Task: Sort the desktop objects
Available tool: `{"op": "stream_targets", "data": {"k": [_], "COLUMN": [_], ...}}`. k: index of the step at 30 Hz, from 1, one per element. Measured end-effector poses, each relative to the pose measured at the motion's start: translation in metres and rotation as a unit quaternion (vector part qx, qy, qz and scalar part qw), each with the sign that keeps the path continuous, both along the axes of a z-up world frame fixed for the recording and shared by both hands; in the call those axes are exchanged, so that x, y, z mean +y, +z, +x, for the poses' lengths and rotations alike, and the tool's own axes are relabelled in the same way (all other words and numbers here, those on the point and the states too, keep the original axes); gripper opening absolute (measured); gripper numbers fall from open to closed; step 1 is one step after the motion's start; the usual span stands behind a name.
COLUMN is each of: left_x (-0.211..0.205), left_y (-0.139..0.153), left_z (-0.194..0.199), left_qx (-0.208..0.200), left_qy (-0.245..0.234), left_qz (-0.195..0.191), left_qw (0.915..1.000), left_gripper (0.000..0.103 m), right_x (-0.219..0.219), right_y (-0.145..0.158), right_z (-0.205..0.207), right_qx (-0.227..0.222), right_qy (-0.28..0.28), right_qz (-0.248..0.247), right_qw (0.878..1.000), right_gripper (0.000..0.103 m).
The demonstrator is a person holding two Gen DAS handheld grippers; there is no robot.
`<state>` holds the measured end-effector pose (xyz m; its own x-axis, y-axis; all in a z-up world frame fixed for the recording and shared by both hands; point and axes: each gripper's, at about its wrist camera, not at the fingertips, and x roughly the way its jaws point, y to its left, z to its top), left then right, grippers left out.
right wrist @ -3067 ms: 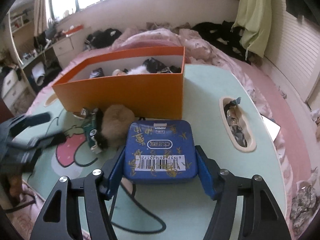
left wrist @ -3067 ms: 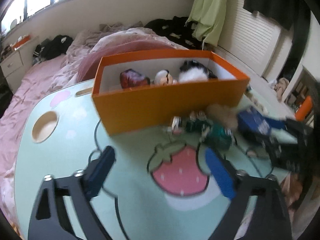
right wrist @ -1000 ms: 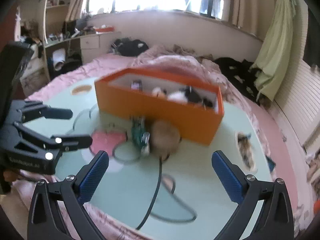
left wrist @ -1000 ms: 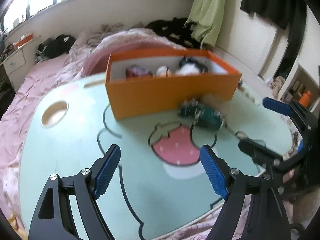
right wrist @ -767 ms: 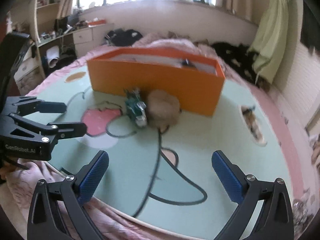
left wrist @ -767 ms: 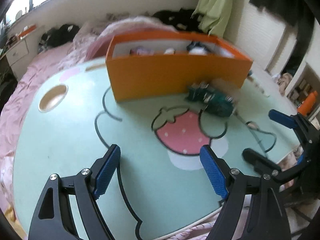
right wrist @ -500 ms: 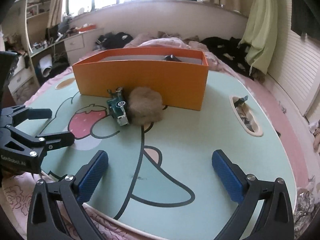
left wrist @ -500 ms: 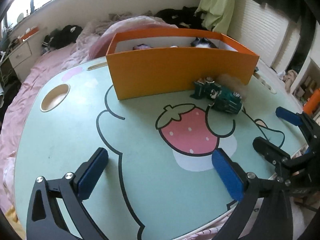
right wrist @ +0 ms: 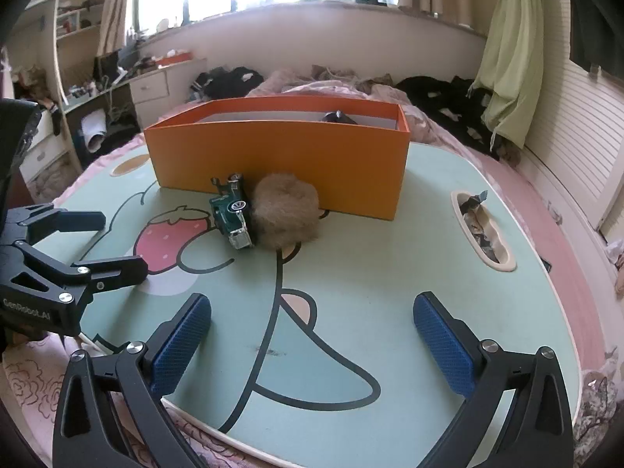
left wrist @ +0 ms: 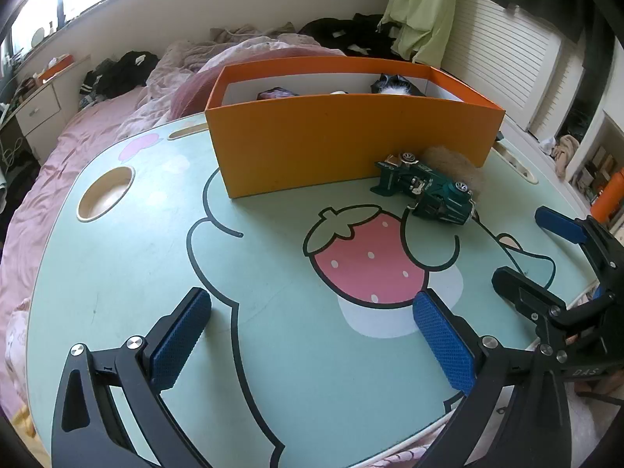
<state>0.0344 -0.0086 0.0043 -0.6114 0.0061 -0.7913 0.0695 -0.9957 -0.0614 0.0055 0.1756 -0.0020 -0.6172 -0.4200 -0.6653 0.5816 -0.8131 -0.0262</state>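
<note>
Several items already lie inside the orange box (right wrist: 280, 156). Two remain on the table (right wrist: 390, 273): a green toy car (right wrist: 232, 214) and a furry ball (right wrist: 286, 210), touching, at the box's six o'clock. Left gripper (left wrist: 312, 335) and right gripper (right wrist: 312, 331) stand apart, empty.

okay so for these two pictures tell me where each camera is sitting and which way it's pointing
Left wrist view: sits on the left claw, angled down across the table toward the orange box and toy car; its own open fingers show, and the right claw at the right edge.
Right wrist view: sits on the right claw, looking down toward the same box, car and fluffy ball; its open fingers show, with the left claw at left.
Shared: box, car, ball, strawberry print.
</note>
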Motion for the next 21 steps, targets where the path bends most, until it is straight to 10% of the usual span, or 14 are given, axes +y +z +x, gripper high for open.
{"op": "stream_targets", "data": {"k": [21], "left_x": [0.0011], "left_y": [-0.0003], "left_z": [-0.0009], "left_qx": [0.001], "left_qy": [-0.005], "left_qz": [0.0], "left_qw": [1.0], "left_gripper": [0.103], "right_x": [0.0009], "right_y": [0.0017], "right_z": [-0.0002], "right_qx": [0.002], "right_qy": [0.0], "right_qz": [0.0], "right_qw": [1.0], "right_gripper": [0.103]}}
